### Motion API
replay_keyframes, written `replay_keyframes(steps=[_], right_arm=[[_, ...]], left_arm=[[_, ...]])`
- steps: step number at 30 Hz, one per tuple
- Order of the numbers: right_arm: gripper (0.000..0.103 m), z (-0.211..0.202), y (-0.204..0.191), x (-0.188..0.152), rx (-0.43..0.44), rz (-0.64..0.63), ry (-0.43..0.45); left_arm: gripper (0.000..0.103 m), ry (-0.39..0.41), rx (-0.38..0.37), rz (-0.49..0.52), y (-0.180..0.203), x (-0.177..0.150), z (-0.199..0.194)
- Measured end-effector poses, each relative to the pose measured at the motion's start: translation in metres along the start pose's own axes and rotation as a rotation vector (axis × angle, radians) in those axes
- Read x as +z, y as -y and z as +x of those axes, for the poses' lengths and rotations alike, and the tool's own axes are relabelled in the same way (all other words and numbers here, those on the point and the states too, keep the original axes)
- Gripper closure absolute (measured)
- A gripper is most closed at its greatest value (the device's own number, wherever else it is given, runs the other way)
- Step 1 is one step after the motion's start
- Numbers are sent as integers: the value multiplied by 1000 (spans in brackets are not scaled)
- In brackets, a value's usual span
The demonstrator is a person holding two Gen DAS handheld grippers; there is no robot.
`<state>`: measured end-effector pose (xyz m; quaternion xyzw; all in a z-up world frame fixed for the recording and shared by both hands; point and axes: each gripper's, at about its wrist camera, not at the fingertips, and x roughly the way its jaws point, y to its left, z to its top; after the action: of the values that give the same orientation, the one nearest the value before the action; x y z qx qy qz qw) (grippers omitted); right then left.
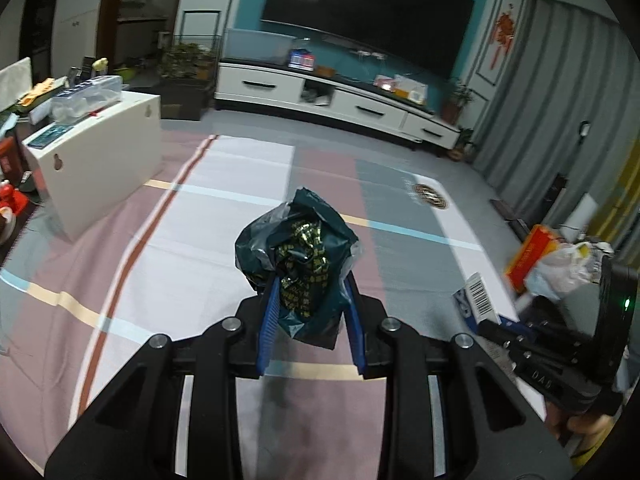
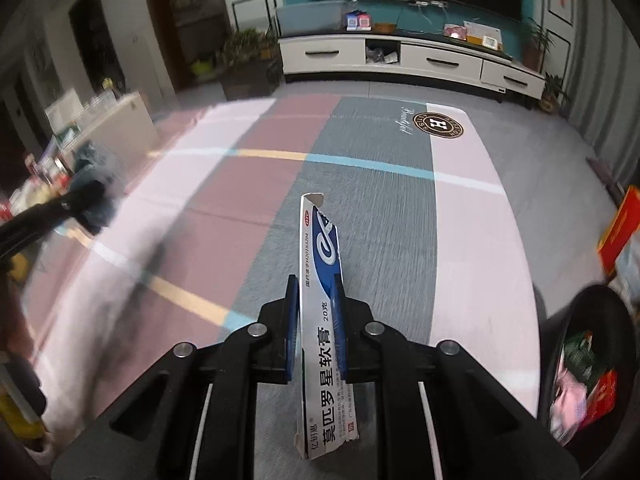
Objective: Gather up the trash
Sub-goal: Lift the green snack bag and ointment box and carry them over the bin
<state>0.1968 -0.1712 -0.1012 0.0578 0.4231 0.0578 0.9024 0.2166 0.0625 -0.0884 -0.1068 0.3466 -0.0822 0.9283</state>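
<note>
Two grippers, one piece of trash in each. Left gripper (image 1: 311,292): blue fingers (image 1: 269,312) part closed, clamped on one crumpled dark-green plastic bag with gold print (image 1: 298,256), held above the striped pink, white and grey floor mat (image 1: 192,240). Right gripper (image 2: 316,312): fingers nearly together, pinching one flat white-and-blue cardboard ointment box (image 2: 322,300), printed "莫匹罗星软膏" and "20克". One round black bin holding wrappers (image 2: 592,364) at lower right. Mat lettered "Beautiful", round "H" emblem (image 2: 438,124).

Teal wall (image 1: 248,8), television (image 1: 360,12), striped mat (image 1: 240,184)
</note>
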Motion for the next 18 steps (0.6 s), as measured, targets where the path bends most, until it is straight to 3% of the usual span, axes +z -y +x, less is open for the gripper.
replay_keyframes(steps=[8,18], right_arm=[[87,-32,5,-40,112,157,72],[87,-54,25,-56,120,224,105]], left_arm=[[72,15,-100,-31,3,-2,-20],[72,-10,-94,59,52,-20,-17]])
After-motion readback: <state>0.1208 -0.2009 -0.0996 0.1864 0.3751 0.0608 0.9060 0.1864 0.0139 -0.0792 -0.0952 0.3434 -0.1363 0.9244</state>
